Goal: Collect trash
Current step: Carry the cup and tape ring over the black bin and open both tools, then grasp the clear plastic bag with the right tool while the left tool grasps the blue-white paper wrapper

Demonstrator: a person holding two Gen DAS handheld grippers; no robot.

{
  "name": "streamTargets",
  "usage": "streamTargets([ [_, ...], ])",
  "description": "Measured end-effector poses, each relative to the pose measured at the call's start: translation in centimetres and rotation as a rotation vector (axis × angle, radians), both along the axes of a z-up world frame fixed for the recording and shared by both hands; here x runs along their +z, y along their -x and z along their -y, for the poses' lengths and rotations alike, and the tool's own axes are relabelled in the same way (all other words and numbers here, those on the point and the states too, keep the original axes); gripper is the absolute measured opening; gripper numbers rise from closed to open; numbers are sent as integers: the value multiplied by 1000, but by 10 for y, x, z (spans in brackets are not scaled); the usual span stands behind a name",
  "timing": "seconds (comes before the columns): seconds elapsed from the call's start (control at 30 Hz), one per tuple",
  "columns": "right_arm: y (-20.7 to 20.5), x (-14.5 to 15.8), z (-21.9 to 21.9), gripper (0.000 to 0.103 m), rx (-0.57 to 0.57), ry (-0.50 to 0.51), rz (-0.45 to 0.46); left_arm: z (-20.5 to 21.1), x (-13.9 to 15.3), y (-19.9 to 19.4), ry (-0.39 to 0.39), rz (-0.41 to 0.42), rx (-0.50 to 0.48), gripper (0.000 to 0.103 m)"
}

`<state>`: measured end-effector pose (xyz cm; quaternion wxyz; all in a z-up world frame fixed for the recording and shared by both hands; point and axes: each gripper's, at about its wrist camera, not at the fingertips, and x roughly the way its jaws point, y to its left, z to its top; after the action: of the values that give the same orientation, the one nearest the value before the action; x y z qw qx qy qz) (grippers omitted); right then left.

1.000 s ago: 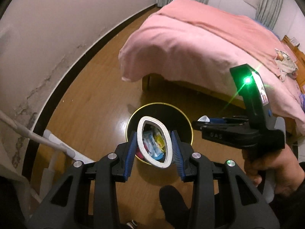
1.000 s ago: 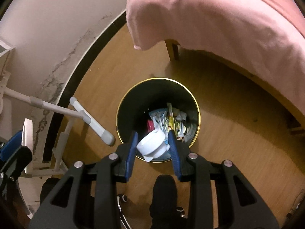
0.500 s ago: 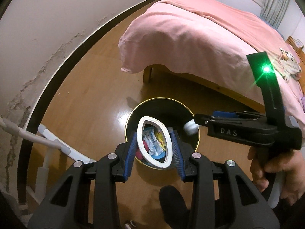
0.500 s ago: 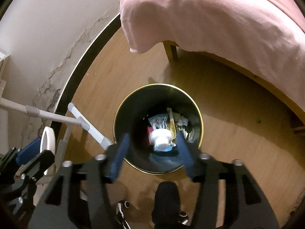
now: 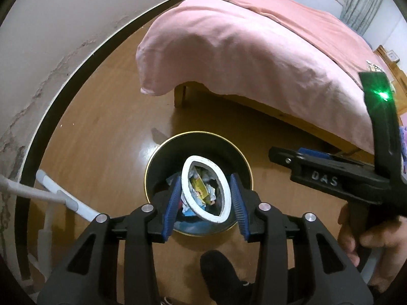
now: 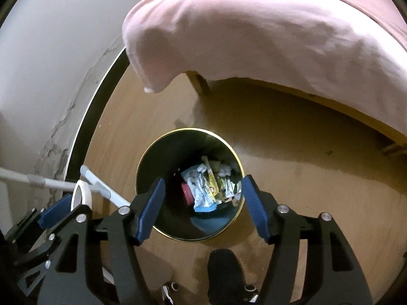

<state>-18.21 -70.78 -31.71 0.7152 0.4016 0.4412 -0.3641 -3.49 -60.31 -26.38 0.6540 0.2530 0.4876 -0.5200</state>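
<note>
One bed with a soft, wrinkled pink cover stands beyond the bin, on a glossy wooden floor. One round black bin with a thin gold rim sits on that floor, near the bed's wooden leg. Inside the bin lies a heap of crinkled wrappers: pale blue, yellow and silver foil, plus one pink piece. One white tubular frame stands left of the bin, by the cracked wall.

The left gripper hangs directly over the bin, its two ribbed blue fingers pinched onto one white ring, squeezed into an oval. The right gripper hovers above the bin too, its two blue fingers spread wide with nothing between them. One dark shoe rests on the floor just this side of the bin.
</note>
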Motion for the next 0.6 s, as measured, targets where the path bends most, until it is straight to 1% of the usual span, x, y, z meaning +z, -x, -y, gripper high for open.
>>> streamTargets([
  [0.07, 2, 1, 2, 62, -4, 2, 2, 4, 2, 0, 7, 8, 1, 49],
  [0.13, 2, 2, 2, 62, 0, 6, 0, 7, 4, 0, 10, 11, -2, 50],
  [0.2, 2, 3, 3, 62, 4, 8, 0, 7, 7, 0, 17, 13, 3, 58],
  [0.33, 2, 7, 0, 62, 11, 17, 3, 1, 16, -1, 26, 25, 15, 62],
  [0.37, 1, 8, -1, 62, 11, 21, 3, -1, 20, -1, 29, 25, 19, 65],
  [0.43, -1, 13, -5, 62, 13, 32, 9, -12, 34, -2, 46, 31, 29, 70],
  [0.47, -3, 18, -7, 62, 15, 33, 22, -16, 42, -2, 54, 34, 32, 74],
  [0.5, -5, 23, -9, 62, 21, 39, 33, -22, 53, -3, 68, 32, 36, 78],
  [0.57, -15, 41, -15, 62, 46, 75, 44, -36, 79, -6, 106, 28, 39, 81],
  [0.6, -19, 50, -19, 62, 61, 95, 51, -48, 101, -10, 138, 41, 47, 85],
])
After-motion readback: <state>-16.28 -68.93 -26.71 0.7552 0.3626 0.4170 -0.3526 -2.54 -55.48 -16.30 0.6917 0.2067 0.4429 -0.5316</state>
